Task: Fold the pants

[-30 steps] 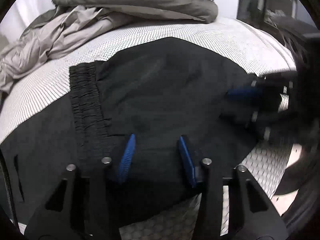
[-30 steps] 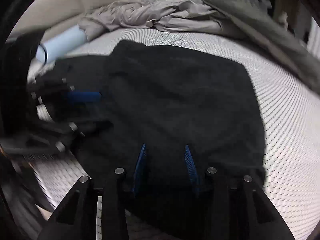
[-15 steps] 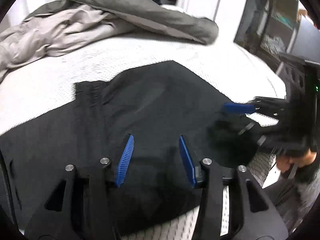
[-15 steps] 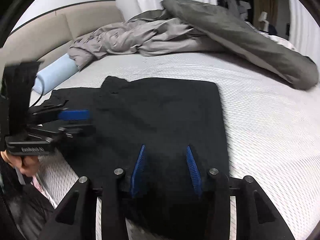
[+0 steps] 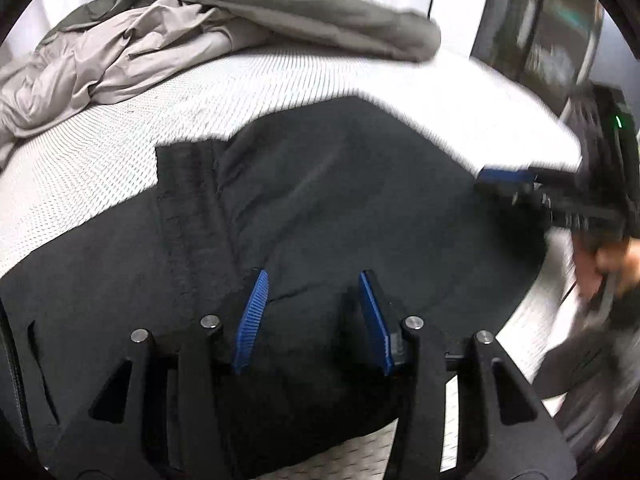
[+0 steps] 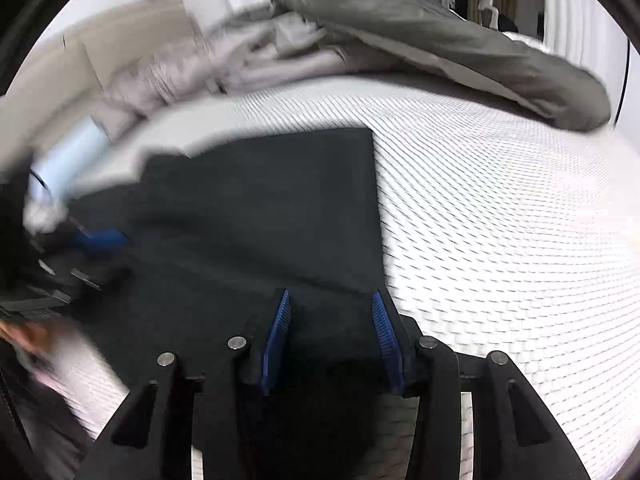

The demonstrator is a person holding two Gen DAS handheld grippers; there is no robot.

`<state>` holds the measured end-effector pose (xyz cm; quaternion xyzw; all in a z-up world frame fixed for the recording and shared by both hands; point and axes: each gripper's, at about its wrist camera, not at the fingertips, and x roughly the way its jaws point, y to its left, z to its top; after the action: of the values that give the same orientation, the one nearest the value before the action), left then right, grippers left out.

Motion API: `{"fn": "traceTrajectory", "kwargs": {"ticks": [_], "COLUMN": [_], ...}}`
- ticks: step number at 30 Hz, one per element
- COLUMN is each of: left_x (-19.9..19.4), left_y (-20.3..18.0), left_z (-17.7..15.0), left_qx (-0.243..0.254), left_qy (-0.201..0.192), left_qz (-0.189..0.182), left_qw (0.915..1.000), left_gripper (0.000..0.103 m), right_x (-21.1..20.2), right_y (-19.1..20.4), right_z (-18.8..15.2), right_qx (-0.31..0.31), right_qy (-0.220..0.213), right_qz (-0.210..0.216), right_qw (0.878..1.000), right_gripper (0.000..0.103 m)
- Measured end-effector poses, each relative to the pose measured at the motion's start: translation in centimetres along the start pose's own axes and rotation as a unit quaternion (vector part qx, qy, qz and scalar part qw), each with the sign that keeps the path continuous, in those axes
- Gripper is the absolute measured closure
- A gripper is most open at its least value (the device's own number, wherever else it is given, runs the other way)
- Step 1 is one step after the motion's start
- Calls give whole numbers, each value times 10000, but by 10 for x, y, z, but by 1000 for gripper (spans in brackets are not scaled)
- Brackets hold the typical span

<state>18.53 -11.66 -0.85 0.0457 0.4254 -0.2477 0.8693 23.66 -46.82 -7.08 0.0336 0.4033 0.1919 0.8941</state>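
Note:
Black pants (image 5: pixel 320 208) lie folded flat on a white mattress (image 5: pixel 100 160); the elastic waistband (image 5: pixel 188 208) shows left of centre. They also show in the right wrist view (image 6: pixel 260 220). My left gripper (image 5: pixel 312 316) is open and empty, hovering over the near edge of the pants. My right gripper (image 6: pixel 332 340) is open and empty over the pants' near right corner. Each gripper shows blurred in the other's view, the right one (image 5: pixel 516 184) at the pants' right edge, the left one (image 6: pixel 92 248) at their left edge.
A crumpled grey duvet (image 5: pixel 200 24) lies across the far side of the bed and shows in the right wrist view (image 6: pixel 400 36) too. A pale blue bolster (image 6: pixel 68 156) lies by the beige headboard (image 6: pixel 100 52). Dark shelving (image 5: pixel 560 40) stands past the bed's right edge.
Both grippers stayed open. They lifted and pulled back from the pants, then dipped down toward them again; the right gripper shifted toward the pants' right edge.

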Motion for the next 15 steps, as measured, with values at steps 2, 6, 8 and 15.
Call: {"fn": "traceTrajectory", "kwargs": {"ticks": [2, 6, 8, 15], "left_x": [-3, 32, 53, 44], "left_y": [1, 10, 16, 39], "left_z": [15, 38, 36, 26], "left_qx": [-100, -84, 54, 2], "left_qy": [-189, 47, 345, 278], "left_qz": [-76, 349, 444, 53], "left_qw": [9997, 9993, 9984, 9996], "left_gripper": [54, 49, 49, 62], "right_x": [-7, 20, 55, 64], "right_y": [21, 54, 56, 31], "right_z": [15, 35, 44, 27], "right_qx": [-31, -320, -353, -952], "right_qy": [-253, -70, 329, 548], "right_qz": [248, 324, 237, -1022], "right_qw": [9994, 9989, 9986, 9887], "right_gripper": [57, 56, 56, 56]}}
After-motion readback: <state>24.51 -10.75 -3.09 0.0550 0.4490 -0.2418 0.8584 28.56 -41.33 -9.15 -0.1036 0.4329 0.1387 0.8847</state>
